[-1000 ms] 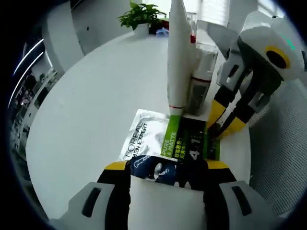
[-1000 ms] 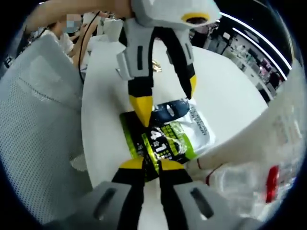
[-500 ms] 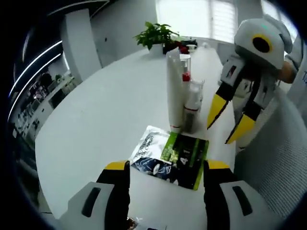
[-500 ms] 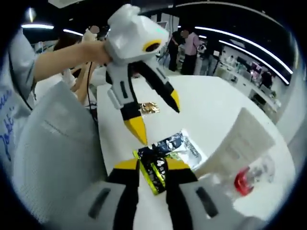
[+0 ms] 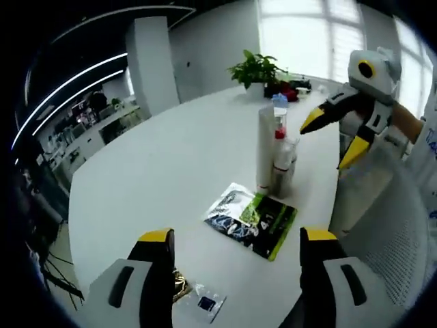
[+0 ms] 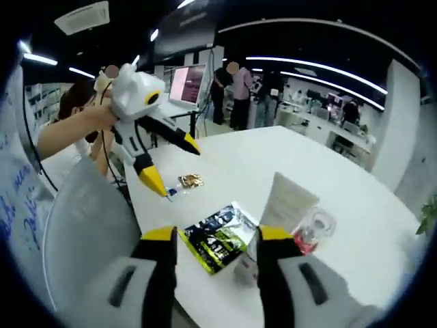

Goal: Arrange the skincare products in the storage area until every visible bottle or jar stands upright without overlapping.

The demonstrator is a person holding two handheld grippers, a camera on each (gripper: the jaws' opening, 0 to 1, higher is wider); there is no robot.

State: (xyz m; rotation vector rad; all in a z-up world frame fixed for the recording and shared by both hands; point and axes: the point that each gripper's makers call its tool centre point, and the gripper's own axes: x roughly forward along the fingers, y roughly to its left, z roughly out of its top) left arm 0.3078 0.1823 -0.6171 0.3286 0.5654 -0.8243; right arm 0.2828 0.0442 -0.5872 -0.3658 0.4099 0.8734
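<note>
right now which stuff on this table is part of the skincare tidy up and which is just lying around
Part of the job:
- tall white tube standing on its cap
- clear bottle with a red collar beside the tube
- flat green, black and silver sachet, lying on the round white table

Just lying about:
- small gold foil packet
- small clear packet with a dark square
- green potted plant

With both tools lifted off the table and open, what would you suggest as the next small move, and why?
Probably hold off, or pull back a little. The white tube and the clear bottle with the red collar beside it stand upright on the white table, and the green and silver sachet lies flat before them, not overlapping them. The left tool and right tool are open and holding nothing.
</note>
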